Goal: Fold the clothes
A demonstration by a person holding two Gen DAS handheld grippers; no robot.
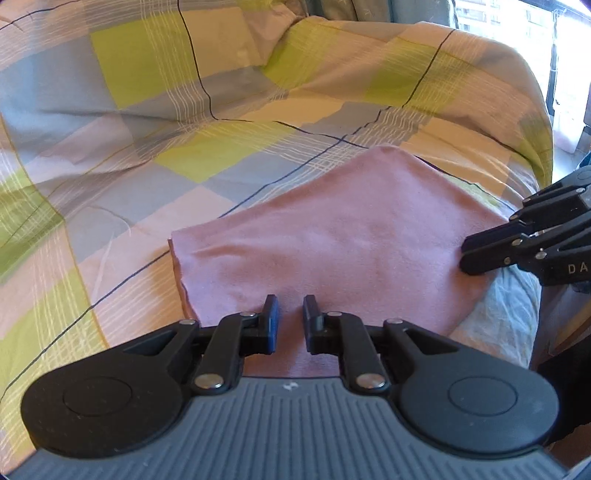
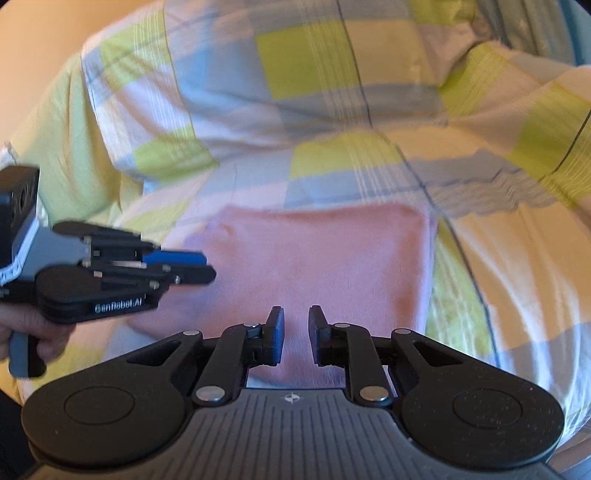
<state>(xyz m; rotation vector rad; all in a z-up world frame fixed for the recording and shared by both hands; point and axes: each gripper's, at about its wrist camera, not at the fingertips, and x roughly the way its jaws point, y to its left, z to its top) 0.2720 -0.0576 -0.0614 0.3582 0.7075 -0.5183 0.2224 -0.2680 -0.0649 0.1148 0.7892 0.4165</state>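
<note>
We see a folded pink cloth (image 1: 332, 236) lying flat on a bed under a checked quilt (image 1: 147, 122) of green, blue, peach and white squares, near the bed's edge. In the left wrist view the left hand-held gripper (image 1: 290, 317) hangs just over the near edge of the pink cloth, its jaws set to a narrow gap with nothing pinched between them; only the pink fabric shows through the gap below. The right hand-held gripper (image 1: 467, 260) comes in from the right of that view, its tips at the cloth's right-hand edge. In the right wrist view its jaws are likewise narrowly parted and empty, over the near side of the cloth. There a hand (image 2: 33, 332) holds the left tool's grip at the left. A window (image 1: 517, 18) shows at the top right of the left view.
</note>
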